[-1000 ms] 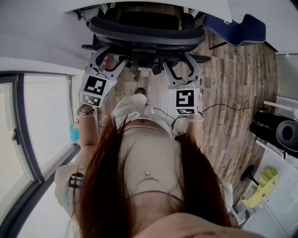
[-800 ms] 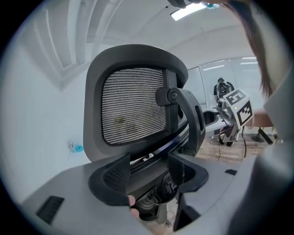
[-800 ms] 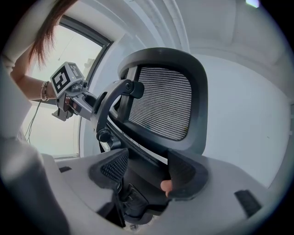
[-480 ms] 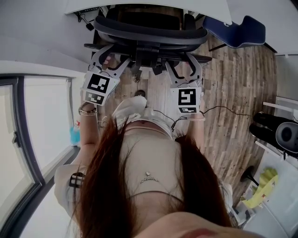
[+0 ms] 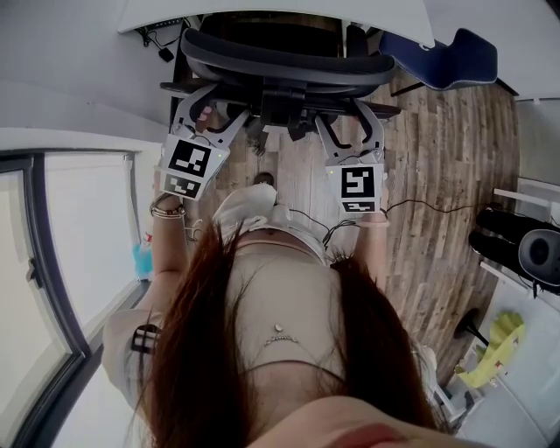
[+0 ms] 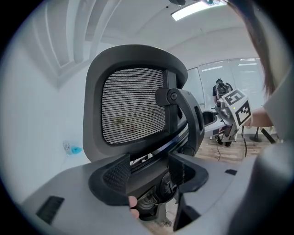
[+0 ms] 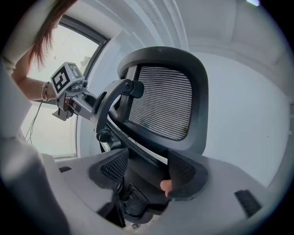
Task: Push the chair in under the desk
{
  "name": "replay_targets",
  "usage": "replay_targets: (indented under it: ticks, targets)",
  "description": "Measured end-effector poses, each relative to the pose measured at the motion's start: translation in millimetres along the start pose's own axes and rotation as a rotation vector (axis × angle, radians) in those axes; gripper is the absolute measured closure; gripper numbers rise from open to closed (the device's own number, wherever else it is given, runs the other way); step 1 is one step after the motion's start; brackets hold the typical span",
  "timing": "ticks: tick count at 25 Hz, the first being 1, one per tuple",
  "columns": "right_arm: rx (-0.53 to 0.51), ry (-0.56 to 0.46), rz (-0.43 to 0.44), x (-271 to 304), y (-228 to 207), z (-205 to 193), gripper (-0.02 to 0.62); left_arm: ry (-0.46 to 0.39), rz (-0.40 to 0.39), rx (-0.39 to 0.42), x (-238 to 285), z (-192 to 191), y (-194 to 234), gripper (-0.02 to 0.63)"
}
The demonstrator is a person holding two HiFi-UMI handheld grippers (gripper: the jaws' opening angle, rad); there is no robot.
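Straight ahead of me the white desk top stands over the black mesh-backed office chair, its seat seemingly partly beneath (backrest facing me). My left gripper and right gripper sit level against the back's lower frame, one either side of the centre post. Both have their jaws spread and clamp nothing. I judge the push runs directly forward.

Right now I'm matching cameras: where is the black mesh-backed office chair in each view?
Head view: black mesh-backed office chair top centre, seen from above.
Left gripper view: chair centre, close up.
Right gripper view: chair centre, close up.
Shared landmark: its rounded black top rim.
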State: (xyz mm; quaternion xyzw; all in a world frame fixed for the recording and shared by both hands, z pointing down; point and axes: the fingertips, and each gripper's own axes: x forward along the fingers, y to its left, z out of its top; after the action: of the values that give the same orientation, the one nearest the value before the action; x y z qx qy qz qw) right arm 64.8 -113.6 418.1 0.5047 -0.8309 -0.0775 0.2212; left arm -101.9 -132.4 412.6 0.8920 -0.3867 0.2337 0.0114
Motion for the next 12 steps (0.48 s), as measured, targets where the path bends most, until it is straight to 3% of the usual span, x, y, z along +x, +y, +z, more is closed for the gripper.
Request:
replay_targets:
  ticks: [12]
  targets:
    - [0.005,0.0,-0.018,0.4,0.8,0.6,0.325,-0.004,-0.046,0.02,1.1,0.1,3.5,0.361]
